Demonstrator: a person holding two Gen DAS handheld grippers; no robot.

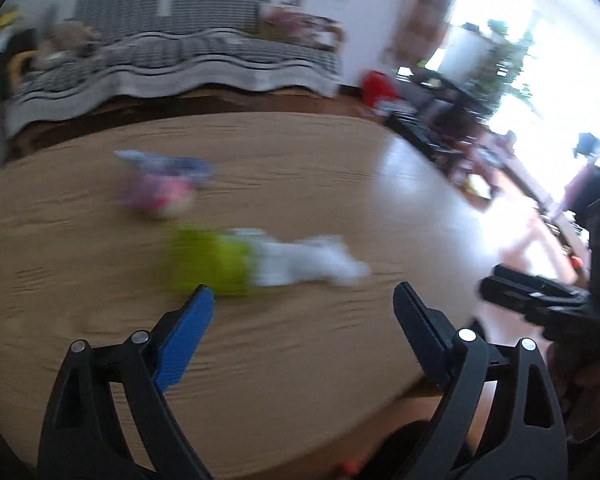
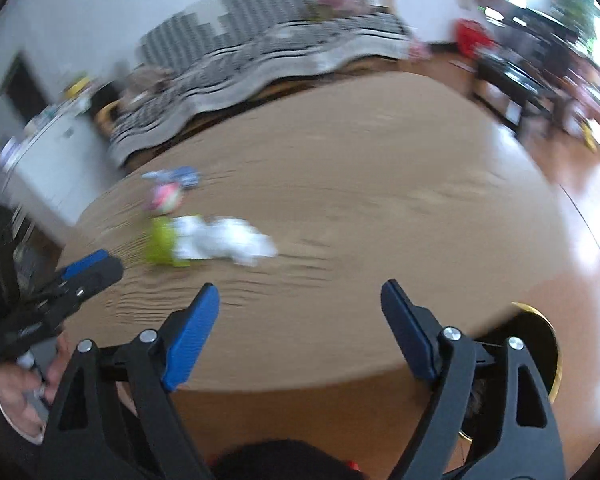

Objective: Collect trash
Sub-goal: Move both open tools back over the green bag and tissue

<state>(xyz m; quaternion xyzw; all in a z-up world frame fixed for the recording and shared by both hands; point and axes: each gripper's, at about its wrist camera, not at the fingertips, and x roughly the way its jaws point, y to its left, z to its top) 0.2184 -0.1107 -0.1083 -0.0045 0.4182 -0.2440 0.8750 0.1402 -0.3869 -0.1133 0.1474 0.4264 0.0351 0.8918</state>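
Trash mid-table — edges clear

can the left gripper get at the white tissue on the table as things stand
Probably yes. The left gripper is open and empty, and the white tissue lies just ahead on the table, beside a green wrapper. Nothing stands between them.
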